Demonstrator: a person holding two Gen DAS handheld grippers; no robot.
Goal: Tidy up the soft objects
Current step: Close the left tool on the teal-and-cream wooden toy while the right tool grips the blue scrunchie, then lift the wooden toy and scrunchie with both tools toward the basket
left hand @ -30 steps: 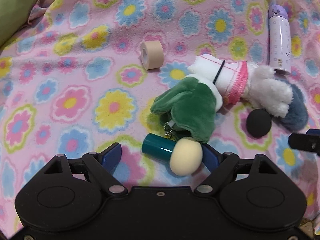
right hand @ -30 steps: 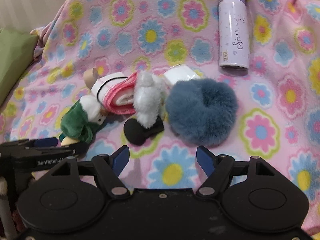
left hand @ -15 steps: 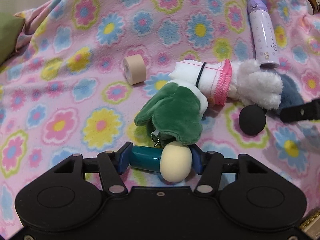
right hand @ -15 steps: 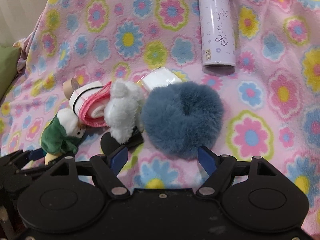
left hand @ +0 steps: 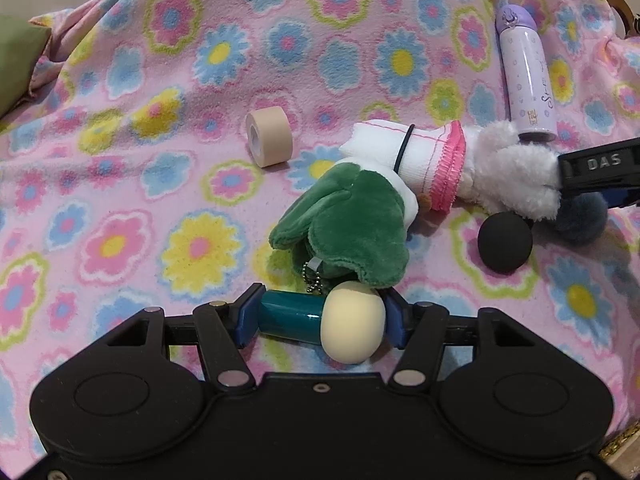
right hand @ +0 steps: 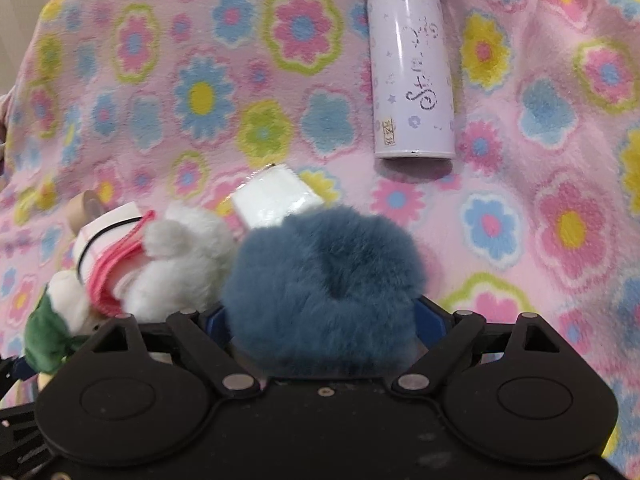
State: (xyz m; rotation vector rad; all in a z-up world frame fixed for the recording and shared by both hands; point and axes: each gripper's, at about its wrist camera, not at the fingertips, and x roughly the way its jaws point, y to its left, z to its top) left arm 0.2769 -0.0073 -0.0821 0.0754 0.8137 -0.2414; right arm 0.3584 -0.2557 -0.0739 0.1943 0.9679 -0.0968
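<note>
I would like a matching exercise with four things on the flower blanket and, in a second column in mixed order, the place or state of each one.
Things:
1. lilac bottle
2. roll of beige tape
3. blue fluffy pompom
4. teal cylinder with cream foam head

Places or states:
A. between the fingers of the left hand-held gripper
B. between the fingers of the right hand-held gripper
C. lying alone, left of the plush toys
D. lying lengthwise, cap pointing away

Pairs: 1-D, 2-C, 3-B, 4-A
</note>
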